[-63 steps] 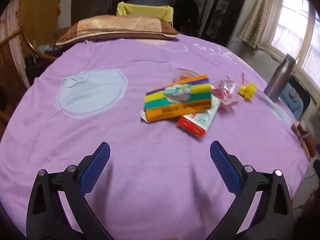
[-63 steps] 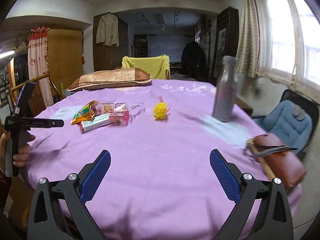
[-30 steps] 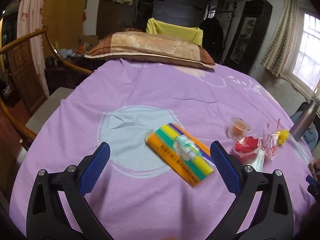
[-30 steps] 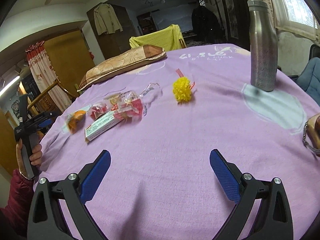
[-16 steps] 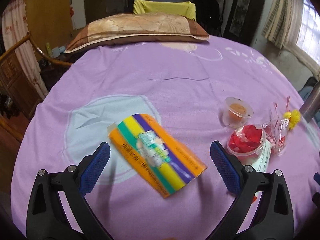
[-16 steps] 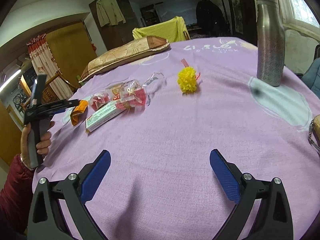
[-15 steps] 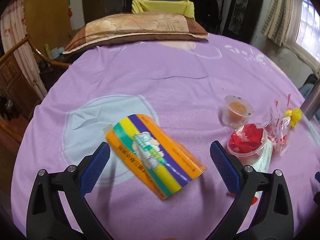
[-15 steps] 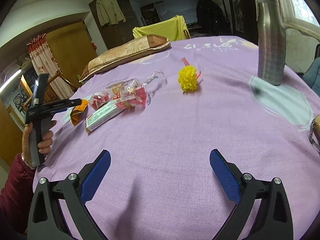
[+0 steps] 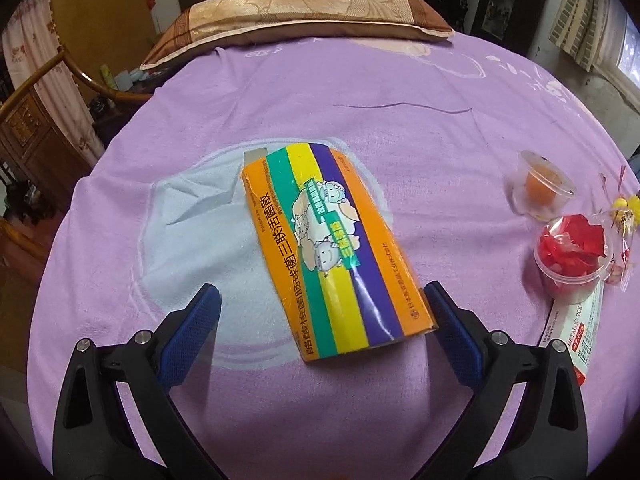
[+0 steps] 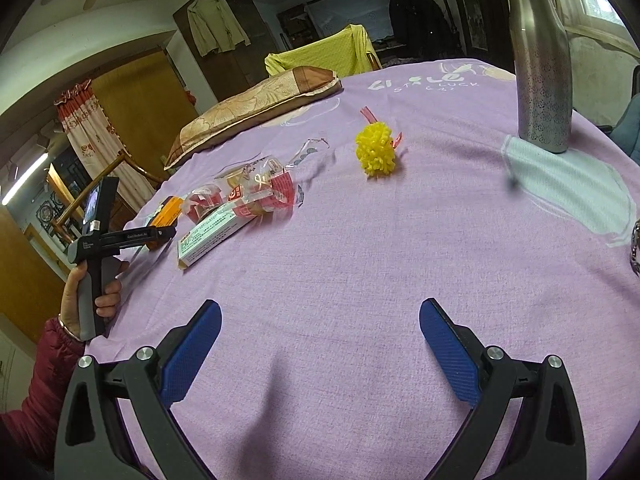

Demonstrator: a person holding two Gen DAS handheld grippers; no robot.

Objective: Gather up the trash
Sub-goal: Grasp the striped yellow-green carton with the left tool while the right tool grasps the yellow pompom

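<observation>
Just left hand-held gripper (image 9: 320, 312) splayed, striped box (image 9: 324, 248) between

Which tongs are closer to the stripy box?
Left. The left tongs hang open right at the stripy box, one finger on each side. The right tongs hover open far across the table.

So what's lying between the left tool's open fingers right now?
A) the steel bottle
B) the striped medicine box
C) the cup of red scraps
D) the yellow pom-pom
B: the striped medicine box lies flat on the purple tablecloth, its near end between the open left gripper fingers.
</observation>
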